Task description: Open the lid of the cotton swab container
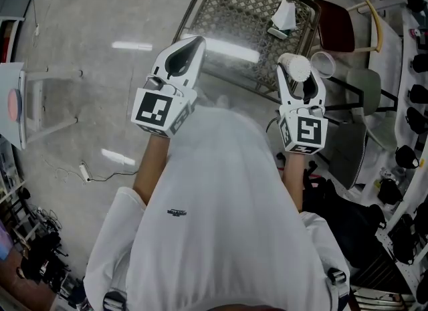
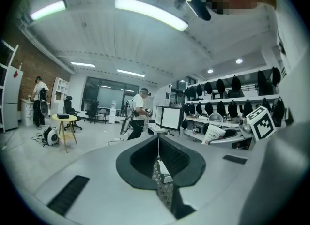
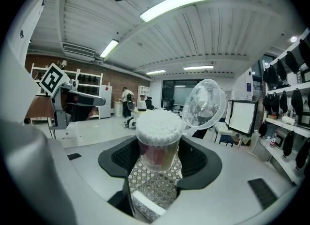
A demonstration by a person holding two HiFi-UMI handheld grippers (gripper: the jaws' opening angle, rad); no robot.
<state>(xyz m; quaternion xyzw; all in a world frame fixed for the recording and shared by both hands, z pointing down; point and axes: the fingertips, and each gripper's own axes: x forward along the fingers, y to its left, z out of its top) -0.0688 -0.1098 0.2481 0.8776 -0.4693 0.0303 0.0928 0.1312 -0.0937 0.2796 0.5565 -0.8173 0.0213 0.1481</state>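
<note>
Two grippers: right gripper point(image 3: 157, 152) fingers grasp the cotton swab container point(image 3: 156, 137), lid point(image 3: 203, 104) open. The head view hides the container's body. Left gripper point(image 2: 158, 163), well left of the container, has its fingers clenched and empty.

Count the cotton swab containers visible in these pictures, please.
1. The cotton swab container is held between the jaws of the right tool, its lid flipped open. Others may be hidden.

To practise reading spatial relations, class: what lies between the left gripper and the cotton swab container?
In the head view, only the lattice tabletop shows between the left gripper and the cotton swab container.
</note>
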